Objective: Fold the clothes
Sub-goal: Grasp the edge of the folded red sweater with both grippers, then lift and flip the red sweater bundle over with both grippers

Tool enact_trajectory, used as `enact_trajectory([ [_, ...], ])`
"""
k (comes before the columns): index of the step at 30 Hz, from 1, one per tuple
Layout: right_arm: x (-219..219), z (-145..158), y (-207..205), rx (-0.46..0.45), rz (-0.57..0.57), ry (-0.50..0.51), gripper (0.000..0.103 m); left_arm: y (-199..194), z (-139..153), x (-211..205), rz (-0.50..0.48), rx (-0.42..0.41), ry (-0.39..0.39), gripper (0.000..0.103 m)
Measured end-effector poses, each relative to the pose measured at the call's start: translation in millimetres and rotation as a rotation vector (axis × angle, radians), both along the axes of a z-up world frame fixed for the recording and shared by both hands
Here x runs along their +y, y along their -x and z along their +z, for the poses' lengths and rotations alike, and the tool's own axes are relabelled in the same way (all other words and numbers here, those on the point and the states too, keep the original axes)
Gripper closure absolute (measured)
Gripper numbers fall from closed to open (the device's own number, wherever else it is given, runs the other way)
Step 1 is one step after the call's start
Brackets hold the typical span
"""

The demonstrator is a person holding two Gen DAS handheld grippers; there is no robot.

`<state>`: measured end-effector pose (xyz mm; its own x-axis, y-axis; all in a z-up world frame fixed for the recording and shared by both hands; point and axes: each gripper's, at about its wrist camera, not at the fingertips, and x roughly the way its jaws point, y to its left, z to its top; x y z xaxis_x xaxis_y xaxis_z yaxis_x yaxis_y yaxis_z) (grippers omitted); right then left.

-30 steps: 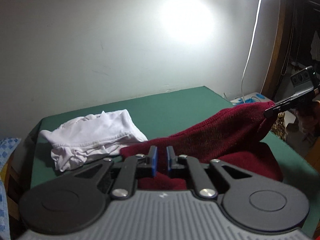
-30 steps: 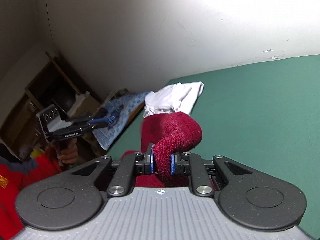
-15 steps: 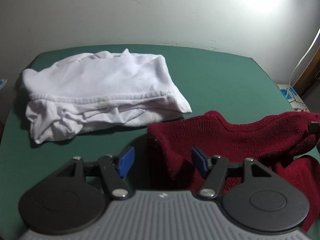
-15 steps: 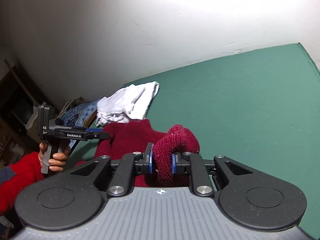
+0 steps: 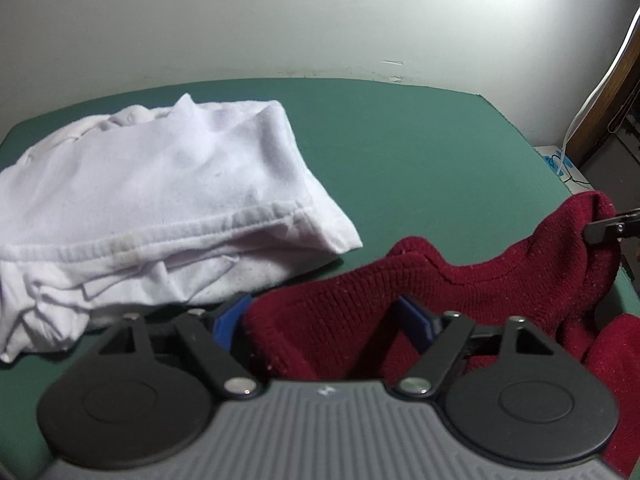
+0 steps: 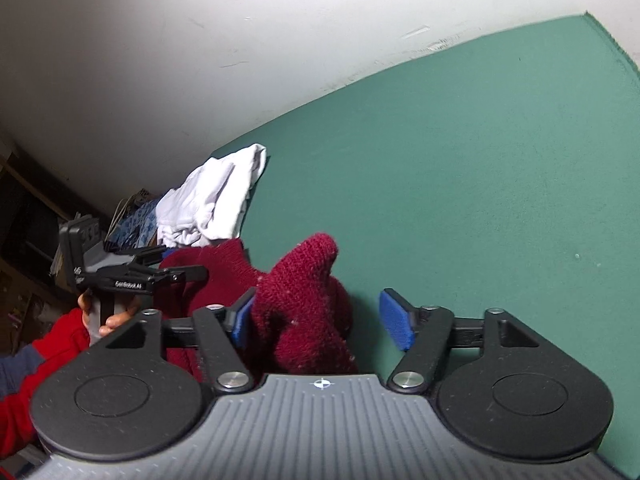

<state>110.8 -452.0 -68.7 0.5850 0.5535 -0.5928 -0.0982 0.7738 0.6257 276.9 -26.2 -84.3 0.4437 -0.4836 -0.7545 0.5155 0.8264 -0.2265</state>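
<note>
With the right gripper (image 6: 316, 316) just sprung wide off the maroon knit sweater (image 5: 360, 304) (left gripper (image 5: 324, 322) closing around a fold, grip unclear), re-pinch an edge cleanly before folding.

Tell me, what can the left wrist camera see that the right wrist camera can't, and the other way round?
Only the left wrist view shows the white cable hanging by the wooden door frame.

Only the right wrist view shows the person's hand and red sleeve holding the other tool.

Both show the green table, the folded white garment and the dark red knitted sweater. The sweater lies between each gripper's open jaws, which have just been moving.
</note>
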Motion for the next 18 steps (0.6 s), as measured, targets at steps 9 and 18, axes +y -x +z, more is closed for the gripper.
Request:
enact_trajectory([
  [9, 15, 8, -31, -0.002, 0.057, -0.012, 0.093, 32, 29, 4, 0.043, -0.135, -0.032, 0.089],
  [18, 40, 78, 34, -0.219, 0.249, -0.005, 0.094, 131, 109, 47, 0.085, -0.286, 0.101, 0.089],
])
